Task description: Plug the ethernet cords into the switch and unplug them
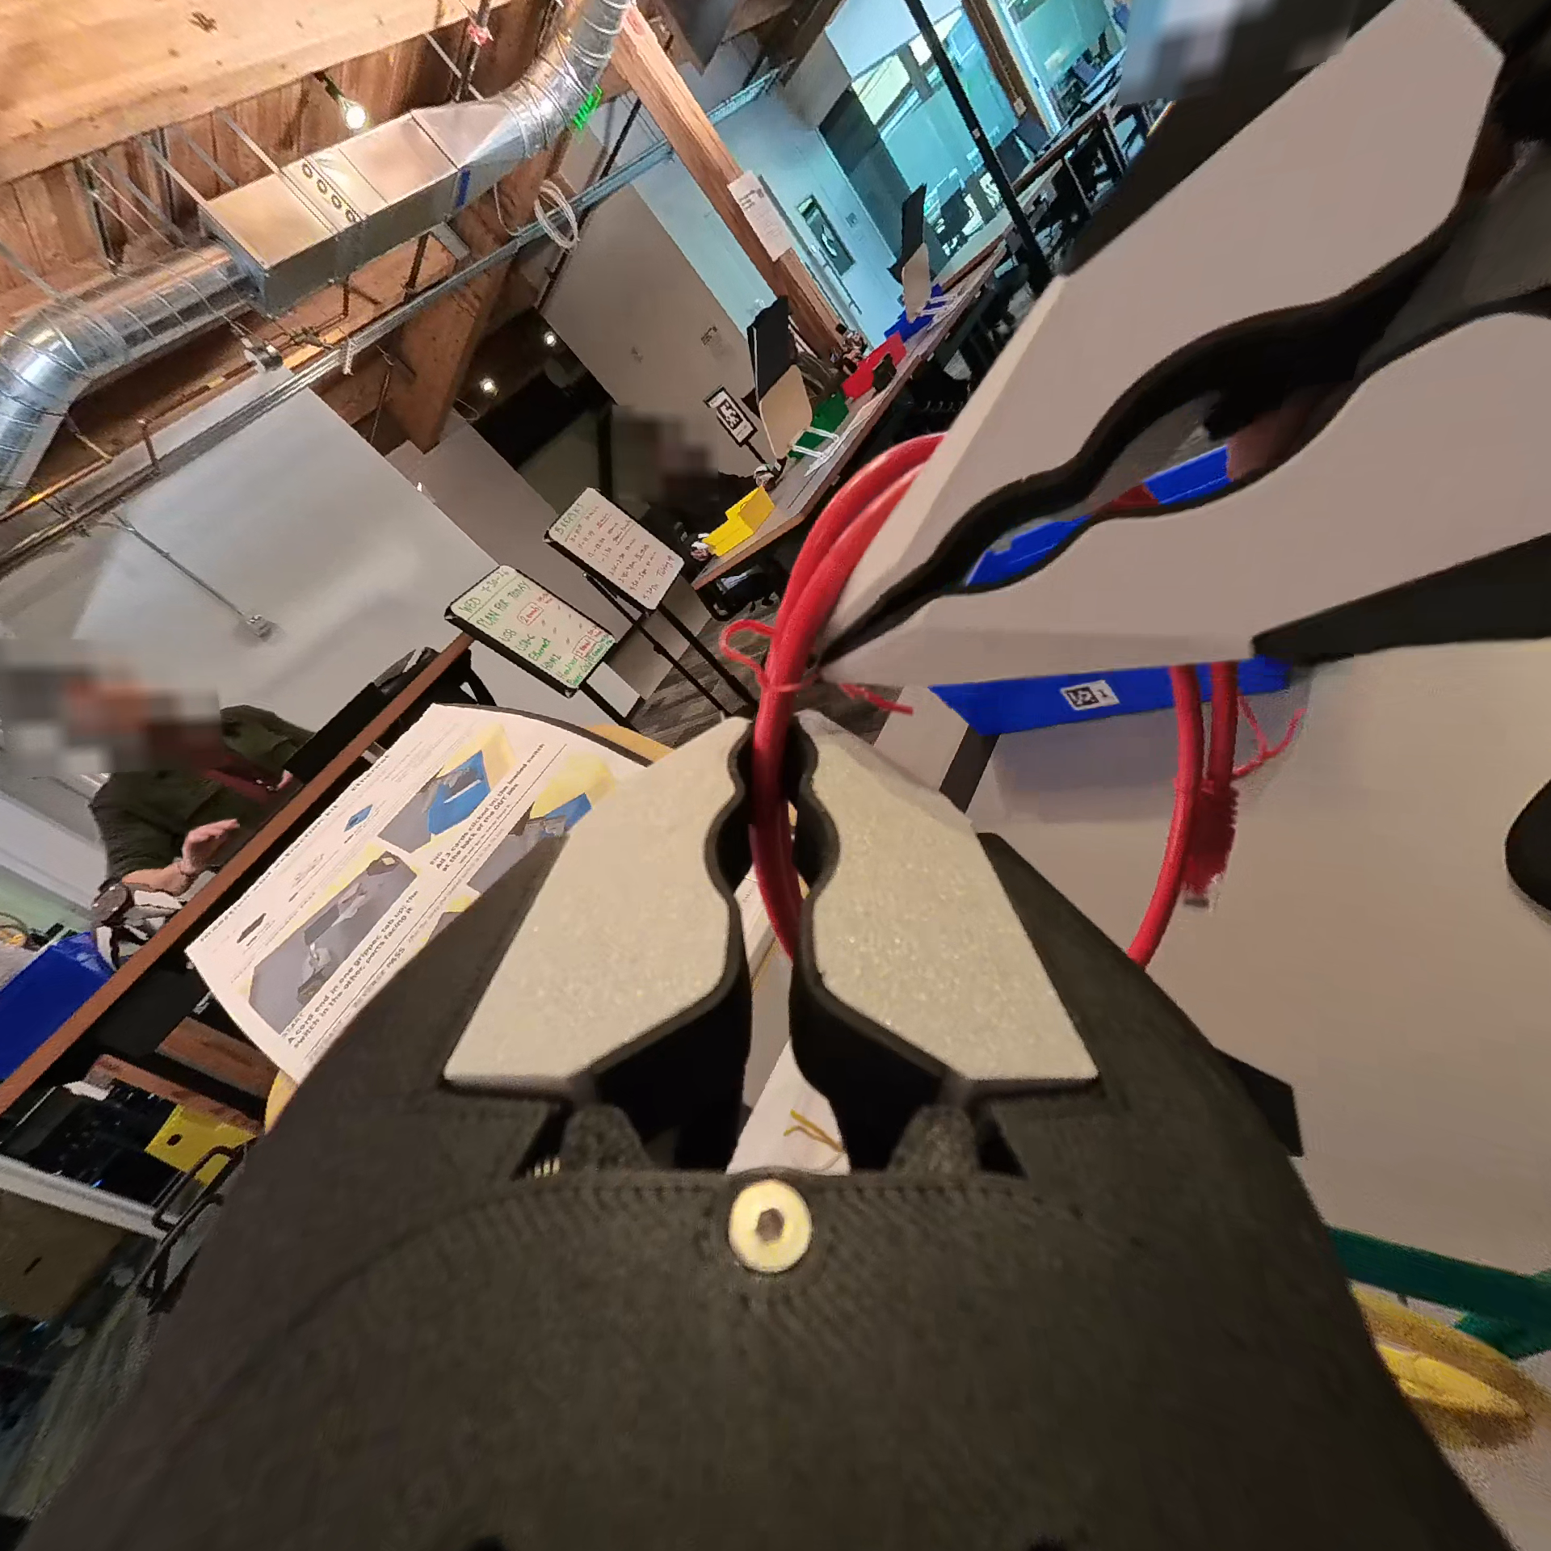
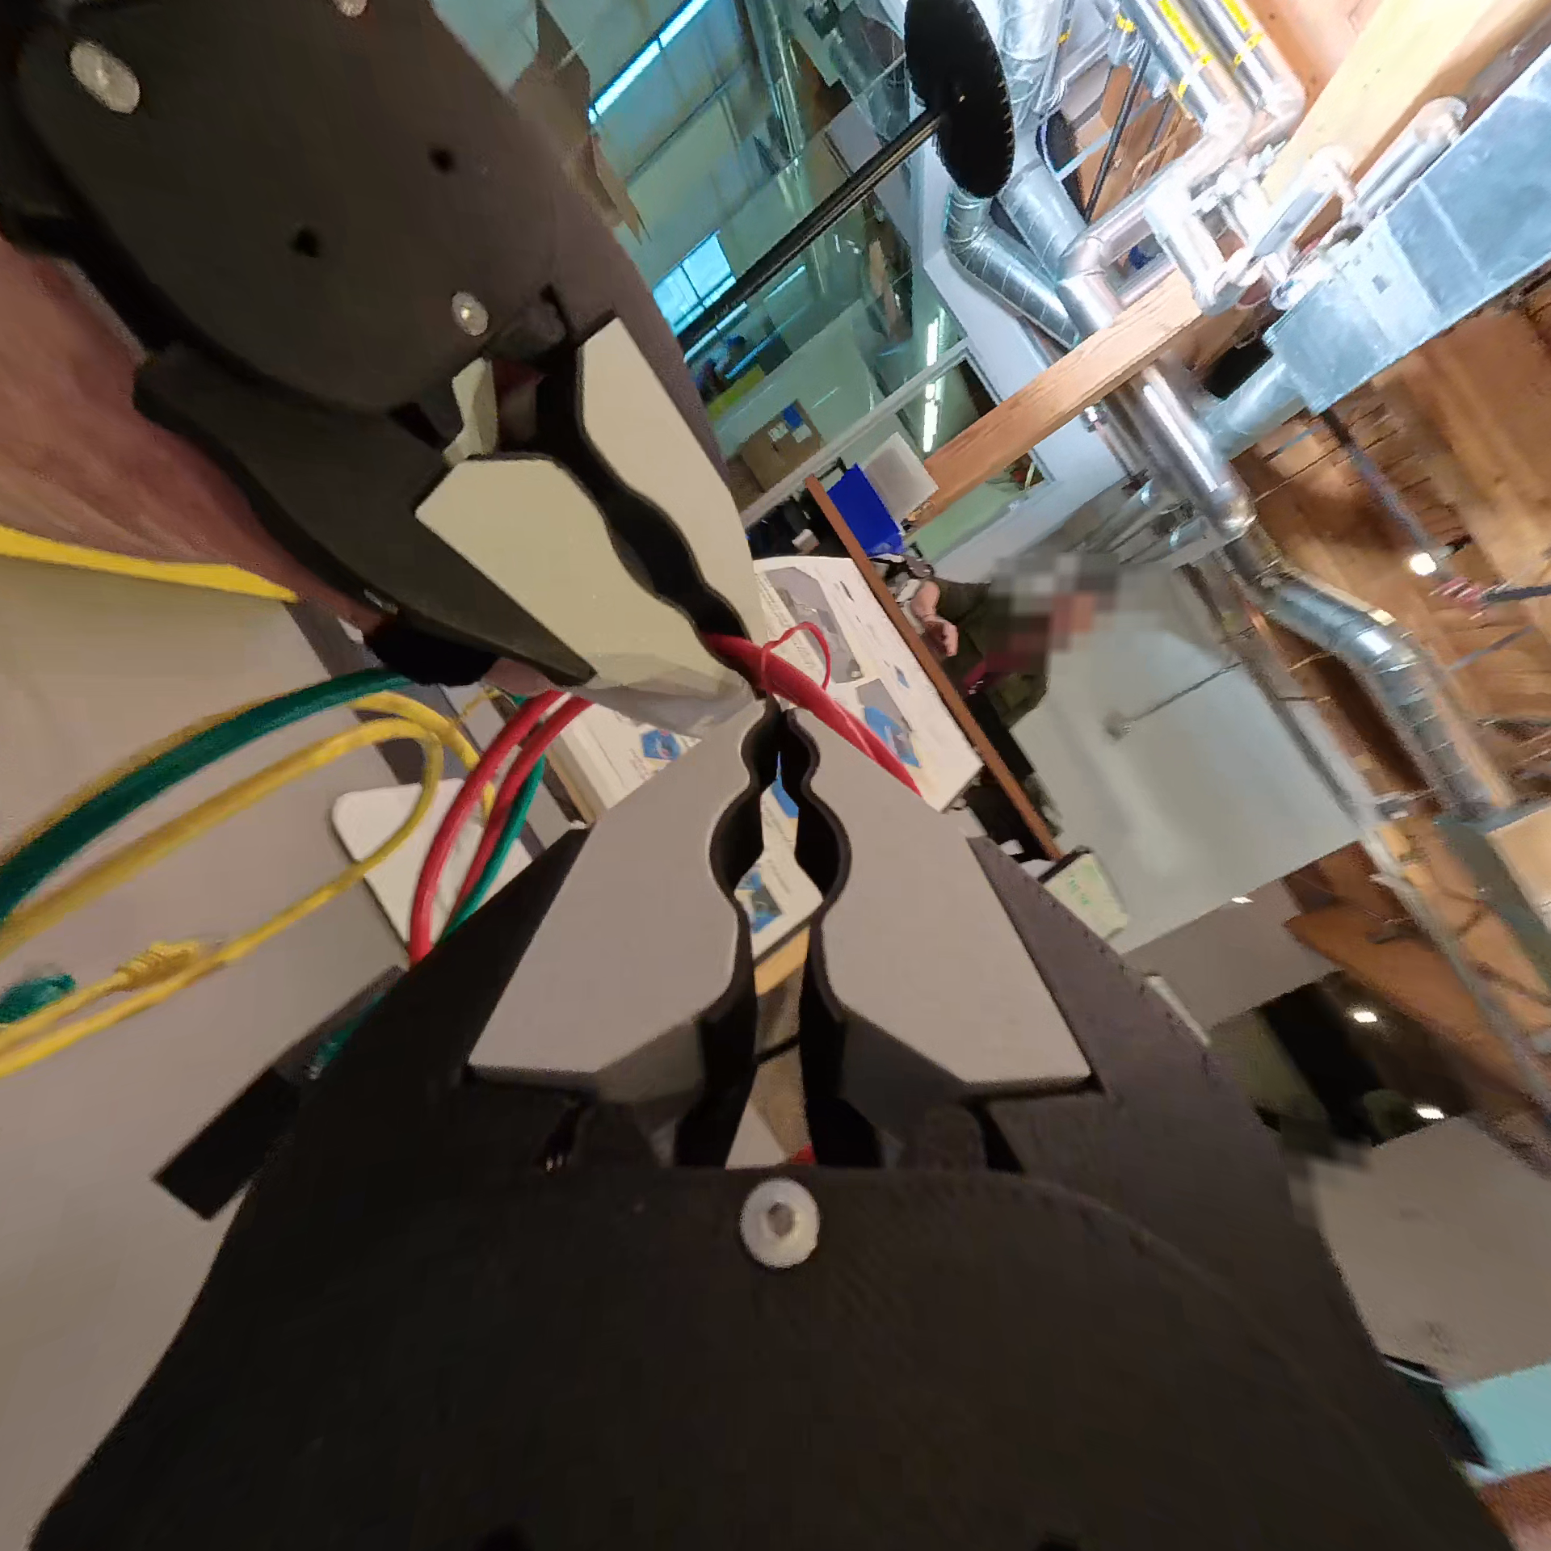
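Observation:
A coiled red ethernet cord (image 1: 793,587) is held up in the air between both grippers. My left gripper (image 1: 772,747) is shut on the red cord's strands, which pass between its tips. My right gripper (image 1: 827,663) comes in from the upper right, and its tips are shut on the thin red tie (image 1: 738,642) around the coil. In the right wrist view, my right gripper (image 2: 776,722) meets the left gripper (image 2: 738,671) at the red cord (image 2: 839,713) and its tie (image 2: 810,642). The cord's plug end (image 1: 1196,898) hangs loose. No switch is in view.
A green cord (image 2: 168,772) and a yellow cord (image 2: 252,797) lie looped on the grey table (image 2: 126,1217). A printed instruction sheet (image 1: 403,839) lies beyond. A blue bin (image 1: 1091,697) stands behind the coil. A person (image 1: 185,806) sits at a far table. Less than 4 cm separates the two grippers' tips.

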`<state>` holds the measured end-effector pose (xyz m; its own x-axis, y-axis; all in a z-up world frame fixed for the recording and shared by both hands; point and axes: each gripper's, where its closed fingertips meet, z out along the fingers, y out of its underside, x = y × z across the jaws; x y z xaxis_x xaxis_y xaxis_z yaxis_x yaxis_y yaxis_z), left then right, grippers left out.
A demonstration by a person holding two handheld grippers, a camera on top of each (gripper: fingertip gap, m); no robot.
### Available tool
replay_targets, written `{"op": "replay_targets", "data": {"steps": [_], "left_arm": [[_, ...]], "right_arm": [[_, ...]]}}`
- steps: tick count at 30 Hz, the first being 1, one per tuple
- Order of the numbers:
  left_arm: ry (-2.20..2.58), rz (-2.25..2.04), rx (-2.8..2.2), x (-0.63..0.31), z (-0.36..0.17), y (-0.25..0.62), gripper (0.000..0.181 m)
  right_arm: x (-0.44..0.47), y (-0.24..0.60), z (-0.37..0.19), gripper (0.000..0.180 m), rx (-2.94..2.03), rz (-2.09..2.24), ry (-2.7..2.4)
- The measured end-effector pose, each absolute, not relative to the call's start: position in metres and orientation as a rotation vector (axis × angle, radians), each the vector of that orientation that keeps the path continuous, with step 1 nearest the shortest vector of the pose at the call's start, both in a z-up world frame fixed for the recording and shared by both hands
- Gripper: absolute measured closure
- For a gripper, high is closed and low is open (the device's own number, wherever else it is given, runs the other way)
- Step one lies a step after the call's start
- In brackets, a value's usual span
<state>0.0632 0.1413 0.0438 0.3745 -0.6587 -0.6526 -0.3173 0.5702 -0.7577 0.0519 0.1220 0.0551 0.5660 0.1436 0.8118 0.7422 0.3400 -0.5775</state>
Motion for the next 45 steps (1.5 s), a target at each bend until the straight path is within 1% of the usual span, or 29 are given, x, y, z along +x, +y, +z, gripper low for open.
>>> {"op": "replay_targets", "data": {"steps": [8, 12, 20, 21, 23, 25, 27, 30, 33, 36, 39, 42, 45], "left_arm": [[1.22, -0.287, -0.993, 0.065, 0.043, 0.14, 0.176], [1.215, -0.297, -0.985, 0.065, 0.045, 0.139, 0.176], [1.194, -0.291, -0.969, 0.064, 0.048, 0.138, 0.176], [1.189, -0.286, -0.967, 0.064, 0.049, 0.139, 0.176], [1.176, -0.281, -0.962, 0.063, 0.051, 0.139, 0.176], [1.165, -0.286, -0.957, 0.063, 0.053, 0.138, 0.177], [1.147, -0.283, -0.953, 0.062, 0.054, 0.137, 0.176], [1.13, -0.298, -0.944, 0.064, 0.056, 0.136, 0.176], [1.107, -0.322, -0.939, 0.064, 0.059, 0.134, 0.176], [1.096, -0.353, -0.929, 0.067, 0.061, 0.13, 0.176], [1.087, -0.383, -0.926, 0.07, 0.06, 0.127, 0.176], [1.065, -0.402, -0.923, 0.071, 0.062, 0.126, 0.176], [1.062, -0.42, -0.925, 0.072, 0.062, 0.126, 0.176]], "right_arm": [[0.05, 0.122, 0.042, 0.18, -1.311, -0.147, -0.838], [0.051, 0.12, 0.044, 0.179, -1.332, -0.023, -0.795], [0.052, 0.113, 0.048, 0.152, -1.322, 0.121, -0.682], [0.051, 0.113, 0.048, 0.154, -1.325, 0.178, -0.649], [0.05, 0.113, 0.049, 0.153, -1.317, 0.323, -0.568], [0.051, 0.113, 0.052, 0.146, -1.289, 0.493, -0.47], [0.05, 0.112, 0.054, 0.134, -1.248, 0.657, -0.388], [0.048, 0.108, 0.06, 0.13, -1.145, 0.852, -0.299], [0.053, 0.11, 0.065, 0.126, -1.045, 0.959, -0.218], [0.053, 0.118, 0.063, 0.124, -1.002, 0.993, -0.194], [0.048, 0.116, 0.068, 0.138, -0.928, 1.003, -0.235], [0.046, 0.117, 0.067, 0.142, -0.908, 0.934, -0.259], [0.048, 0.117, 0.067, 0.142, -0.891, 0.889, -0.257]]}}
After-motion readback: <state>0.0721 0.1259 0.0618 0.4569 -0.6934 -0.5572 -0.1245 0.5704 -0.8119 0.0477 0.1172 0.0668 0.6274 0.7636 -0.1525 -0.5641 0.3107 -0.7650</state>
